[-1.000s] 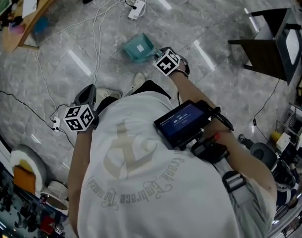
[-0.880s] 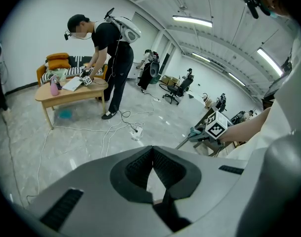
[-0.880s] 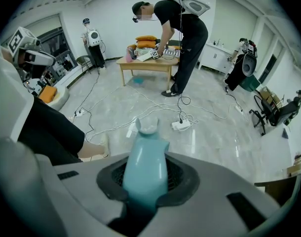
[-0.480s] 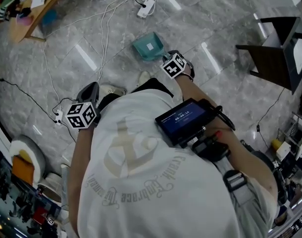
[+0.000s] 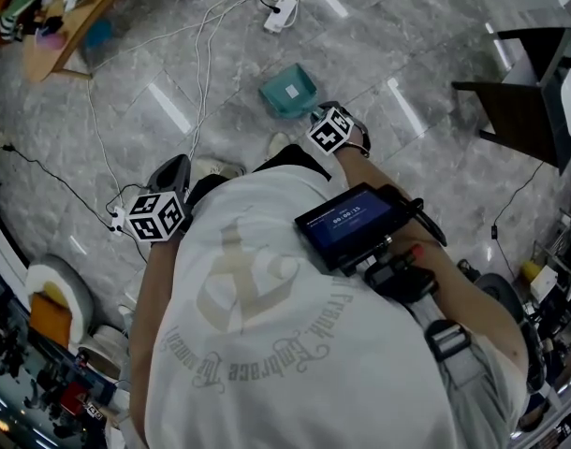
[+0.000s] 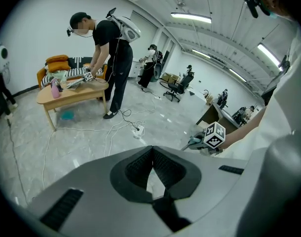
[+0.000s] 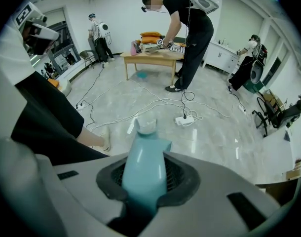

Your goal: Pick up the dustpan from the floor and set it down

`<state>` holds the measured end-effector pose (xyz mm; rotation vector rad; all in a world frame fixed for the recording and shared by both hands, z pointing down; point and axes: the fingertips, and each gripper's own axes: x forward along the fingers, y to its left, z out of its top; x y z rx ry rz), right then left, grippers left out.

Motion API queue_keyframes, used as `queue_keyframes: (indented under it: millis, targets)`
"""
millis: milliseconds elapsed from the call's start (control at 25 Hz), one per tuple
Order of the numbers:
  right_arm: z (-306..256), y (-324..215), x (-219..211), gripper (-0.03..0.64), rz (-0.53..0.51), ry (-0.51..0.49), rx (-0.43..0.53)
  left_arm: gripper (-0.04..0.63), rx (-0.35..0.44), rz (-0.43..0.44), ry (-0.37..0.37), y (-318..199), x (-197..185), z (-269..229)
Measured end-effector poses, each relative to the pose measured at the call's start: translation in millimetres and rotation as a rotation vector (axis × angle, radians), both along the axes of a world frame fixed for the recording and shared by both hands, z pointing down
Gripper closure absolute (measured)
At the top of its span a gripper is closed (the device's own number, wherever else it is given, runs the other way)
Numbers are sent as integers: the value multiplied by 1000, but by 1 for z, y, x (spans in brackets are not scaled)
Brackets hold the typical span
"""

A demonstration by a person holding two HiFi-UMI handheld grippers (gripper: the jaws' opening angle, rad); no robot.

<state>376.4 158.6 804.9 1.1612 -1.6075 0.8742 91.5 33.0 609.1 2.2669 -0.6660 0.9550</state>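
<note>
The right gripper (image 7: pixel 144 179) has its jaws closed part-way onto the teal handle (image 7: pixel 143 152) of the dustpan (image 5: pixel 289 90), the dark pads pressing it from both sides, so the grasp is made – that much of the job looks done. In the head view the pan sticks out beyond the right gripper's marker cube (image 5: pixel 331 129), its tray end pointing away from the person over the grey marble floor (image 5: pixel 435 157), just ahead of a pale shoe (image 5: pixel 284 143). No view settles whether its front lip rests on the floor or hangs clear of it. The left gripper (image 6: pixel 151 172) takes no part: its jaws are together with nothing between them, held low at the person's left side and well apart from the dustpan. Farther out lie a white power strip (image 5: pixel 281 11) with its looping cables (image 5: pixel 197 54), a wooden table (image 5: pixel 65 21) at the upper left and a dark chair (image 5: pixel 515 82) at the right, none of them near the pan. What is left, as I judge it, is the setting-down – bringing the pan flat onto the floor and opening the right jaws to let the handle go
</note>
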Motion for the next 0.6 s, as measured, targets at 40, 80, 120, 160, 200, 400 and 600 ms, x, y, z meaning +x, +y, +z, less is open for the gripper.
queue_keyframes:
  millis: [40,80,120,160,200,400,600]
  targets:
    - [0,-1,-2,518,-7,-5,7,583,-2,11,0,0,3,2]
    - [1,-2,-4,515,-10,-13,13,583,-5,23,1,1,6,4]
    - [1,-2,-6,506,-6,-23,19,583,-8,34,2,1,9,5]
    - [1,-1,-7,488,2,-33,23,583,-11,44,5,2,12,7]
    - [1,-1,-8,466,13,-40,26,583,-14,54,7,3,15,8]
    - [-10,8,-5,454,60,-47,45,583,-24,118,23,7,30,10]
    - [-25,15,-4,453,89,-33,73,583,-16,198,56,2,40,6]
